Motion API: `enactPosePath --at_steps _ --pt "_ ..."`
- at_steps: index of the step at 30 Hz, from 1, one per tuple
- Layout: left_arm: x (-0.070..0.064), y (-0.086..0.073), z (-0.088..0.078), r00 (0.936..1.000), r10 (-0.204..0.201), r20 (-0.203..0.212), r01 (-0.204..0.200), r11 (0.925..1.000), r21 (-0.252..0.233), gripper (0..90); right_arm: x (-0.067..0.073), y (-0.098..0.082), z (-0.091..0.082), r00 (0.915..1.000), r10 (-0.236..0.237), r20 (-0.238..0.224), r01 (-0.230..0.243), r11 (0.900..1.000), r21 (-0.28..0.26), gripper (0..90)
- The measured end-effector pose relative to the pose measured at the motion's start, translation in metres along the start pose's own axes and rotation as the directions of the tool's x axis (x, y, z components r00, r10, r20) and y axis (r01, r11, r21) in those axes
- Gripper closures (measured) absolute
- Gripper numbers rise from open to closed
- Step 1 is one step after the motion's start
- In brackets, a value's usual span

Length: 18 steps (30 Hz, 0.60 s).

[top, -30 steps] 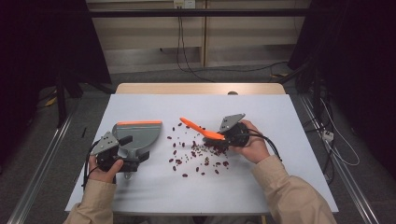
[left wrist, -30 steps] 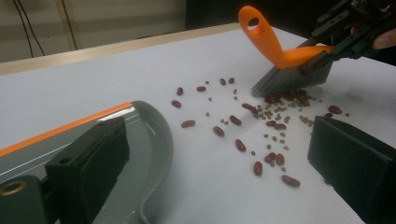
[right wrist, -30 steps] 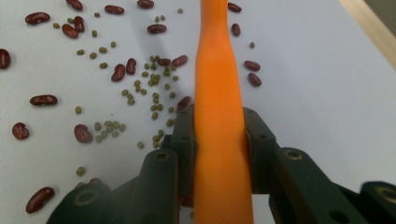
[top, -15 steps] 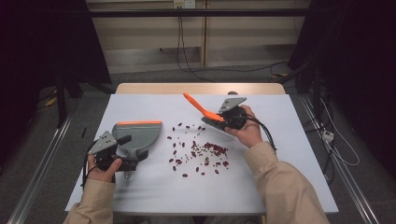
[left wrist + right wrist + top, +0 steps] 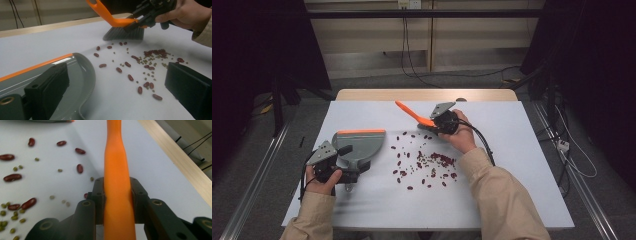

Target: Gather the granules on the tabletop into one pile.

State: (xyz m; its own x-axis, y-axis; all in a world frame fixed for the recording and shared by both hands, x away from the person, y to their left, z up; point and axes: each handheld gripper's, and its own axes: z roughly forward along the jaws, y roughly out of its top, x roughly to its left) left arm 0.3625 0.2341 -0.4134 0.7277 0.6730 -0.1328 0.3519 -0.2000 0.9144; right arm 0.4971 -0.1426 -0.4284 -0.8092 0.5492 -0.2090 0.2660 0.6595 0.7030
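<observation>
Beans (image 5: pixel 427 162) scattered mid-table | R hand-held gripper (image 5: pixel 437 121) clamps brush (image 5: pixel 414 114) (orange handle) | L hand-held gripper (image 5: pixel 346 167) wide apart, dustpan (image 5: pixel 359 142) between jaws

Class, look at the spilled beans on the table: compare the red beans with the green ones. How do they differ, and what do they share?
Colour: the red beans are dark red and glossy, the green beans pale olive. Size and shape: the red beans are clearly larger and elongated, the green beans small and roundish. Both lie loose and mixed on the white table, between the dustpan and the brush.
</observation>
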Motion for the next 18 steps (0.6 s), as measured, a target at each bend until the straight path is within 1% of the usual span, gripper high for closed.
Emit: enactPosePath --at_steps 1,3,5,8,11,12,18 --pt "0.0 0.0 0.0 1.0 -0.002 0.0 0.002 1.0 -0.001 5.2 0.002 0.0 -0.001 0.9998 -0.021 -0.003 0.021 1.0 0.008 71.4" --pt "0.0 0.0 0.0 1.0 -0.003 -0.001 0.003 1.0 -0.001 5.3 0.005 0.0 -0.004 0.9983 -0.05 -0.03 0.05 0.999 0.012 71.4" --pt "-0.001 0.0 0.0 1.0 -0.003 0.001 0.003 1.0 -0.002 5.3 0.009 -0.001 -0.008 0.9971 -0.058 -0.051 0.058 0.998 0.013 71.4" --pt "0.0 0.0 0.0 1.0 -0.004 -0.002 0.004 1.0 -0.001 5.2 0.018 -0.003 -0.012 0.9929 -0.094 -0.073 0.095 0.995 0.008 71.3" --pt "0.0 0.0 0.0 1.0 -0.005 -0.004 0.005 1.0 -0.001 5.3 0.024 -0.004 -0.017 0.9896 -0.109 -0.093 0.11 0.994 0.006 71.3" --pt "0.0 0.0 0.0 1.0 -0.002 -0.005 0.002 1.0 -0.001 5.3 0.026 -0.005 -0.019 0.9892 -0.107 -0.1 0.108 0.994 0.004 71.3" --pt "0.0 0.0 0.0 1.0 -0.002 -0.006 0.002 1.0 0.0 5.3 0.037 -0.007 -0.028 0.9796 -0.143 -0.142 0.144 0.99 0.001 71.3"
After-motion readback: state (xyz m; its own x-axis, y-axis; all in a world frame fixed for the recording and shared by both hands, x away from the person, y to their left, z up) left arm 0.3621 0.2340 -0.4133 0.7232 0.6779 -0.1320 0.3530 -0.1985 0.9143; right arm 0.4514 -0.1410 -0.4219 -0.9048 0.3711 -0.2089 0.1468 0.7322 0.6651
